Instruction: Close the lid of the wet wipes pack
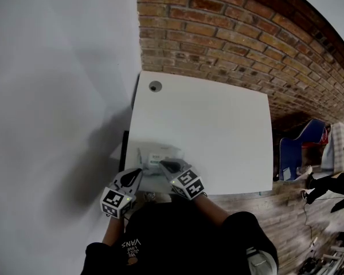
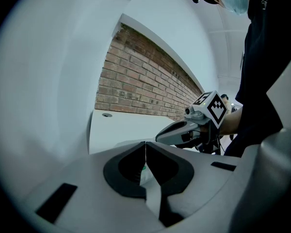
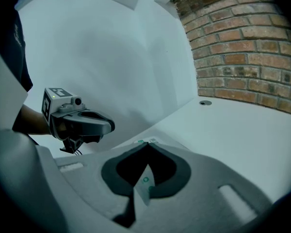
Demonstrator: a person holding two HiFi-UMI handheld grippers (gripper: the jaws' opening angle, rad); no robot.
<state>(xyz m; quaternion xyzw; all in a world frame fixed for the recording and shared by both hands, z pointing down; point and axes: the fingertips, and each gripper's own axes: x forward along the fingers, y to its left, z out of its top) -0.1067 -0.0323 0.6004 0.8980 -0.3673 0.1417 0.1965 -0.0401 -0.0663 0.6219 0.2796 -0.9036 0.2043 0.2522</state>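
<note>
At the white table (image 1: 218,119), left gripper (image 1: 140,171) and right gripper (image 1: 163,164) are hovering over the wet wipes pack (image 1: 158,155), jaws together, empty; I'd be pressing squarely.

White table (image 1: 218,119) against red brick wall (image 1: 246,33), plain white wall (image 1: 51,67) beside.

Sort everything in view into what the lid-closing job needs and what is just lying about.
For the job:
wet wipes pack
left tool, shut
right tool, shut
table the pack lies on

Just lying about:
round grommet in the table's far corner
blue item on the floor beside the table
</note>
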